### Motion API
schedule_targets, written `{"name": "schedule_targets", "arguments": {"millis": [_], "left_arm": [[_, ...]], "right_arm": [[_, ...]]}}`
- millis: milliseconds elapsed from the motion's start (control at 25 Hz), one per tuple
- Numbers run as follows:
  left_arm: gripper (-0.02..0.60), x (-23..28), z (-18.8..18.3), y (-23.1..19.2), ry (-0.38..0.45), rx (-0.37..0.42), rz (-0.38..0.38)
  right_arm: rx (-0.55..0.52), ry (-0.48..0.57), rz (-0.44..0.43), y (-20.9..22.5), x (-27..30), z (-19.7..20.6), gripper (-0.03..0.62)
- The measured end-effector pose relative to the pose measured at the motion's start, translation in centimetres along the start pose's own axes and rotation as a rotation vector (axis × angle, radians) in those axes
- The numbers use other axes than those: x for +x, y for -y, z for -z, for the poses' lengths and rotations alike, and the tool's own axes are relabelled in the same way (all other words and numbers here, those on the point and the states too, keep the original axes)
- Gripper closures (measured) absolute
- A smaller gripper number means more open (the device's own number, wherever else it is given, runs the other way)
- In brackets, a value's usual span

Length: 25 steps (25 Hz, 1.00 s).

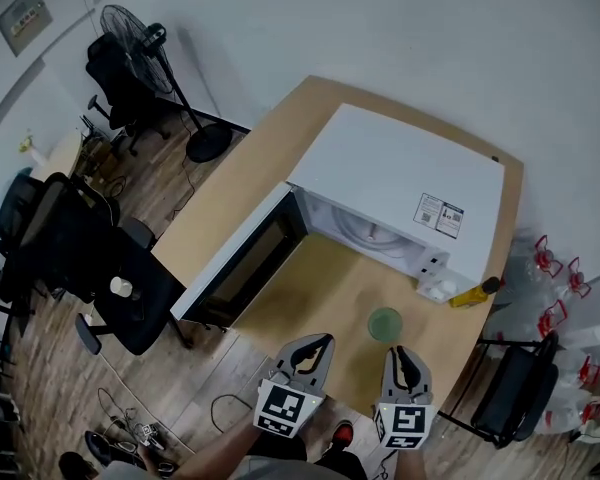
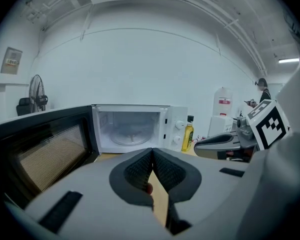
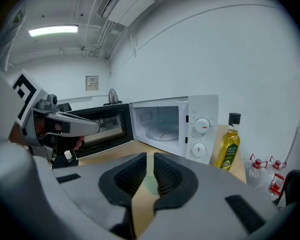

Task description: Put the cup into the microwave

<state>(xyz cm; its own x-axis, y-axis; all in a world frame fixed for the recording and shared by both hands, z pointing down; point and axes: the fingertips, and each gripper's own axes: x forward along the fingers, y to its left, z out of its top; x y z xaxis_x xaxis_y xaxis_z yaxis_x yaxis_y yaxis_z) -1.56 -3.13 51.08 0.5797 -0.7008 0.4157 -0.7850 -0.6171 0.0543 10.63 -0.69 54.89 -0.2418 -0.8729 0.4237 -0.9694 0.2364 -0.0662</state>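
A pale green cup stands on the wooden table in front of the white microwave, whose door hangs open to the left, showing the empty cavity. Both grippers hover over the table's near edge. My left gripper is shut, its pads meeting at the tips, with nothing in it. My right gripper is just short of the cup, shut and empty. In the right gripper view the cup shows as a green sliver past the fingers.
A yellow oil bottle stands to the right of the microwave's dial panel. A black office chair and a floor fan are on the left. Red-capped bottles lie on the floor at the right.
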Motion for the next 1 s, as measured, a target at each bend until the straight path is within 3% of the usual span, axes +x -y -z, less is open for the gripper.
{"name": "schedule_targets", "arguments": {"millis": [360,440,680,1000], "left_arm": [[0.560,2.1,1.2,-1.3,-0.042,-0.004,0.021],[0.560,2.4,1.6,-1.5,-0.053,-0.007,0.026],[0.560,3.5,2.7,-2.4,-0.084,-0.017,0.038],[0.560,4.9,3.9,-4.0,-0.114,-0.024,0.044]], "right_arm": [[0.024,-0.051,-0.018,0.0,3.6,2.2,0.293],[0.024,-0.078,-0.026,-0.2,4.4,3.0,0.261],[0.012,-0.110,0.030,0.4,6.6,4.4,0.226],[0.024,-0.133,0.039,0.8,8.8,5.6,0.224]]}}
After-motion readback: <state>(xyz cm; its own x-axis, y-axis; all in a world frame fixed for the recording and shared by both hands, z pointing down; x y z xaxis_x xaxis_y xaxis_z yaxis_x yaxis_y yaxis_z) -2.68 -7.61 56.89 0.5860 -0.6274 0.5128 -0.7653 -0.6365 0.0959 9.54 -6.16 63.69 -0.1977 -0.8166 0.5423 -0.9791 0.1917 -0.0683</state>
